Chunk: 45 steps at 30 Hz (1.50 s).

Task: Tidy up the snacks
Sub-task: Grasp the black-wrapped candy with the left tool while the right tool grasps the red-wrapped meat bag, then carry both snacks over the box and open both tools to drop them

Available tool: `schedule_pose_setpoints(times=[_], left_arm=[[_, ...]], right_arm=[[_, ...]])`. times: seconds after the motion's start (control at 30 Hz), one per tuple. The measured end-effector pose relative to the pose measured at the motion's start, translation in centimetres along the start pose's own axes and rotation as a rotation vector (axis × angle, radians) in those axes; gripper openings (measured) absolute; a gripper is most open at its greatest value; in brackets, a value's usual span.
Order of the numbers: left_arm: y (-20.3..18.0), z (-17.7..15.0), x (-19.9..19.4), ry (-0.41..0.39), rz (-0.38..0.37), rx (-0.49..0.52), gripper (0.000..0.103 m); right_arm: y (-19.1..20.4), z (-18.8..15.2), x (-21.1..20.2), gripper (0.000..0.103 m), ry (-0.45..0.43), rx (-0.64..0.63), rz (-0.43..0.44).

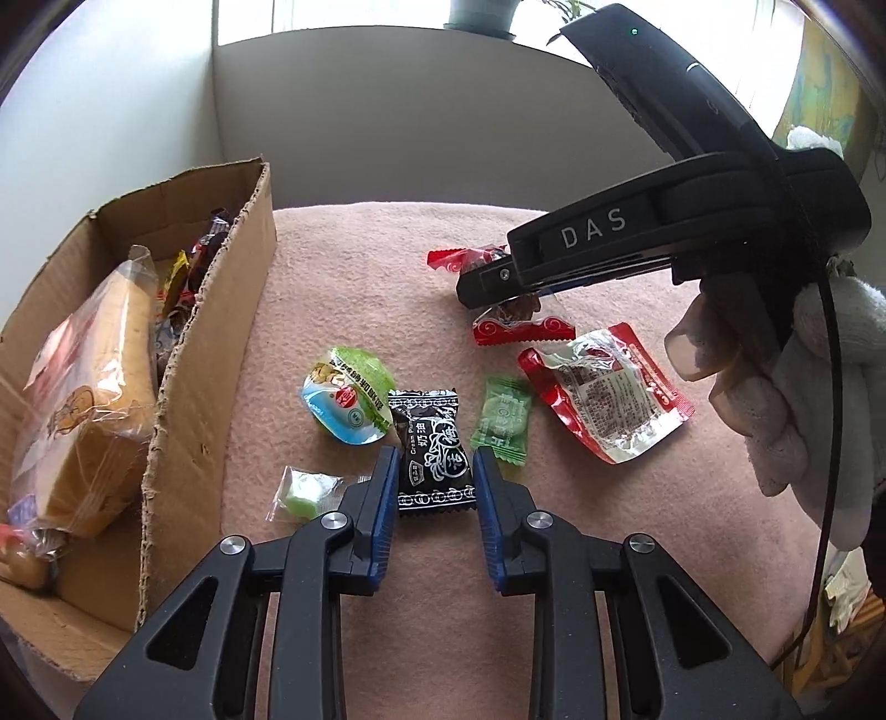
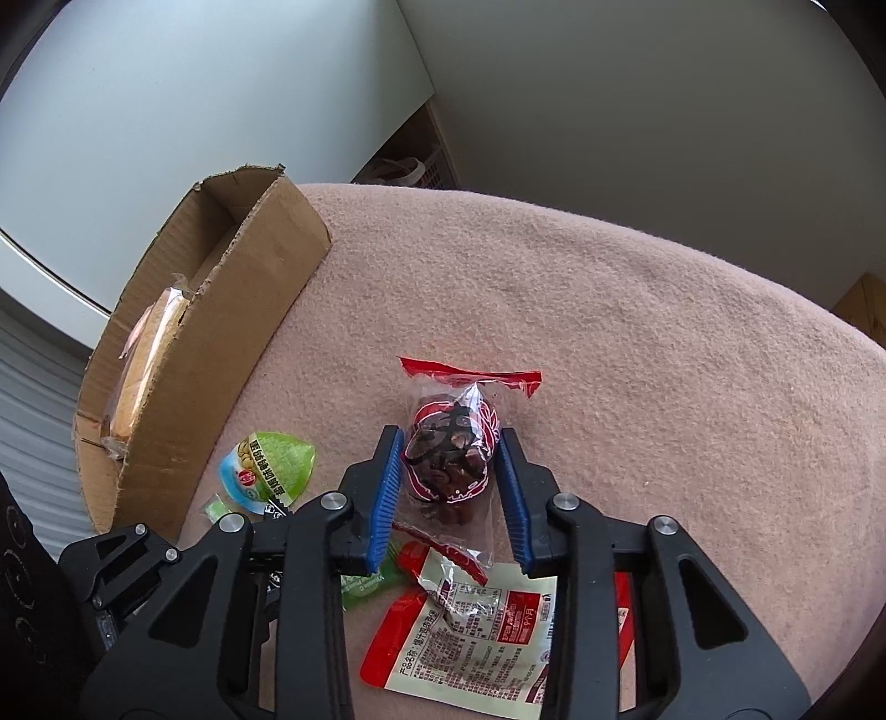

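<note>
Roughly, the scene read as follows.
Tabletop: a pink fleece cloth (image 2: 637, 310) covered the whole top, napped and slightly wrinkled, curving away at its far edge.
Room: pale walls stood behind; a potted plant (image 1: 484, 14) sat on a bright sill; a low shelf (image 2: 426, 160) showed past the far edge.
Box: a torn cardboard box (image 1: 216, 343) stood at the left edge of the cloth, holding a bagged bread loaf (image 1: 88, 399) and several wrapped sweets.
Loose snacks: a green-lidded cup (image 1: 349, 393), a small green candy (image 1: 304, 490), a green packet (image 1: 501, 418) and a red-and-silver pouch (image 1: 603, 387) lay near one another on the cloth.
Left tongs (image 1: 436, 459): narrow, the blue pads set against both sides of a black candy (image 1: 434, 459).
Right tongs (image 2: 451, 465): narrow, closed around a red date pack (image 2: 448, 459) that lay on the cloth, gloved hand (image 1: 797, 399) on the grip.
</note>
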<state>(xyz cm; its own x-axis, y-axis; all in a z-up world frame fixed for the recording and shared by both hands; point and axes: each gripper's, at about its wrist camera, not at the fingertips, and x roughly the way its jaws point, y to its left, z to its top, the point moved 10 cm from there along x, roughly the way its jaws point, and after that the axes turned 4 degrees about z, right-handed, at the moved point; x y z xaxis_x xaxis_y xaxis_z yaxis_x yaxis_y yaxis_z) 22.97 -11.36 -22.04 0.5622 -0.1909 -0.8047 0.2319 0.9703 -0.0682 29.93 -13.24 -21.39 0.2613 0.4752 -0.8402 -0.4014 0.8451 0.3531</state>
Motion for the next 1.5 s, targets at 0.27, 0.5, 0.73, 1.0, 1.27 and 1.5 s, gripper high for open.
schedule_pose_setpoints(times=[0.27, 0.5, 0.73, 1.0, 1.27, 1.5], left_arm=[[-0.5, 0.5, -2.5, -0.05, -0.029, -0.017, 0.025], [-0.4, 0.9, -5.6, -0.111, -0.045, -0.04, 0.025], [2.5, 1.1, -8.8, -0.166, -0.022, -0.081, 0.025], [9.3, -0.3, -10.8, -0.19, 0.058, -0.171, 0.025], [14.9, -1.4, -11.7, -0.188, 0.136, -0.251, 0.025], [17.2, -1.3, -12.0, -0.198, 0.174, -0.291, 0.026]], right_arm=[[1.1, -0.6, -3.0, 0.034, -0.053, 0.011, 0.046], [4.0, -0.4, -5.8, 0.034, -0.095, -0.035, 0.066], [9.3, 0.8, -6.1, 0.035, -0.11, -0.088, 0.094], [15.2, 0.4, -4.5, 0.035, -0.085, -0.146, 0.142], [20.2, 0.1, -1.9, 0.035, -0.046, -0.202, 0.174], [21.7, 0.4, -1.0, 0.051, -0.06, -0.216, 0.164]])
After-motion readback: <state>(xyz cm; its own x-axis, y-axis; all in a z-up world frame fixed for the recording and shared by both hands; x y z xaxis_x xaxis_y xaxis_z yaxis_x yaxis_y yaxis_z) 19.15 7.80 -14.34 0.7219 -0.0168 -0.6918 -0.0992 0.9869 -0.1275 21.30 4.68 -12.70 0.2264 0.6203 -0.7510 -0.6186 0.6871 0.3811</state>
